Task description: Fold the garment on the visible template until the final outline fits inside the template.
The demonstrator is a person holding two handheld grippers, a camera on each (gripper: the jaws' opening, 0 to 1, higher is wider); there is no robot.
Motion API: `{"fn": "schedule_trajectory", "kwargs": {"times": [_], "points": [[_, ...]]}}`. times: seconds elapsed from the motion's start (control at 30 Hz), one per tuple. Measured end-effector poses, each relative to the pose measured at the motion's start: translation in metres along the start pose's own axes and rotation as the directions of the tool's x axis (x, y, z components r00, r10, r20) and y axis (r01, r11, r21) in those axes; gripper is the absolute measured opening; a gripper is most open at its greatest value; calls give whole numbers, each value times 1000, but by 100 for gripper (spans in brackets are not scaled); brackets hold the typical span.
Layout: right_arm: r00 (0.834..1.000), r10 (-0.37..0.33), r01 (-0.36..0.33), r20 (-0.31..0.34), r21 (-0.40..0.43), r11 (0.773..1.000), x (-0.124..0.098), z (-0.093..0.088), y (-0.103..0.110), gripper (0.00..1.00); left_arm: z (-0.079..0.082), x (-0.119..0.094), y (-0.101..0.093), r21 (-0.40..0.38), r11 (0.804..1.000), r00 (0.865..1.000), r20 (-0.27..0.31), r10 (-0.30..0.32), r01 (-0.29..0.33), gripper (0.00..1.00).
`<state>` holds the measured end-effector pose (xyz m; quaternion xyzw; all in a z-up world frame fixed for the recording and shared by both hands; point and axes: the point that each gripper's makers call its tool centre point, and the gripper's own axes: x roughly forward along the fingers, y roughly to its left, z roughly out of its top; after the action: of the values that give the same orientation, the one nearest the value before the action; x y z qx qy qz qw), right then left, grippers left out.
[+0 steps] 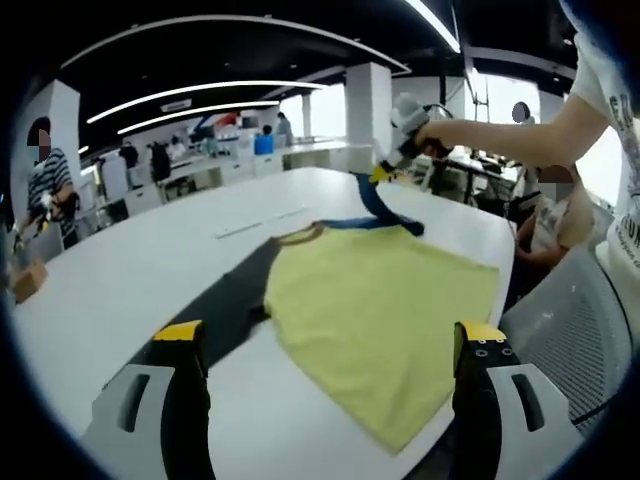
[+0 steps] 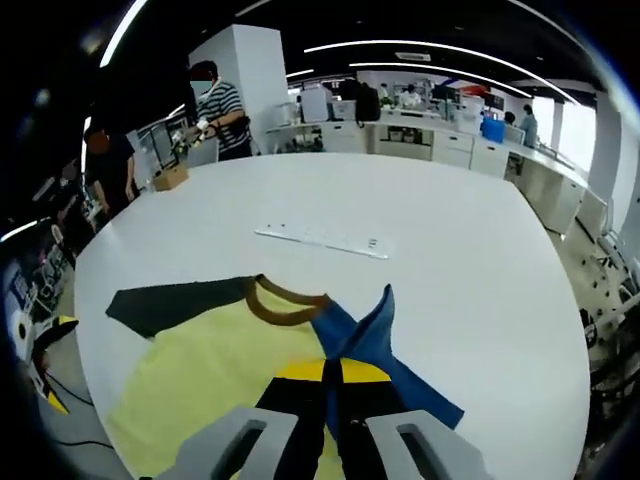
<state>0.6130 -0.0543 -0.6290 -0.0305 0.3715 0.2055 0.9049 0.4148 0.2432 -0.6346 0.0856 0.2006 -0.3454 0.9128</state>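
Blue sleeve was clamped in the right gripper, lifted over the shirt's far edge; left gripper stood open, near side.

Garment on table, ruler beyond

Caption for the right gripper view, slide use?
Right hand-held gripper lifts the yellow shirt's blue sleeve on the white table.
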Motion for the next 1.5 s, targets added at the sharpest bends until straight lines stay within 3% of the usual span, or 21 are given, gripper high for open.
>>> {"fn": "schedule_trajectory", "kwargs": {"times": [0.5, 0.8, 1.0, 1.23, 1.5], "points": [[1000, 11, -11, -3, -112, 994, 6, 13, 48, 0, -5, -2, 3, -9, 1000, 1000, -11, 10, -10, 98], [998, 60, -62, -17, -171, 983, 32, 25, 65, 0, -7, -5, 0, -19, 1000, 1000, -4, 6, -6, 96], [989, 150, -149, -8, -192, 970, 42, 34, 91, 0, -12, -6, -5, -15, 1000, 1000, -23, -3, 3, 97], [980, 199, -194, -2, -240, 951, 49, 41, 117, 0, -8, -6, -5, -40, 999, 1000, 7, -3, 4, 98], [964, 265, -250, 19, -271, 929, 54, 50, 141, 0, -11, -6, -5, -39, 999, 1000, -2, -4, 4, 98]]}}
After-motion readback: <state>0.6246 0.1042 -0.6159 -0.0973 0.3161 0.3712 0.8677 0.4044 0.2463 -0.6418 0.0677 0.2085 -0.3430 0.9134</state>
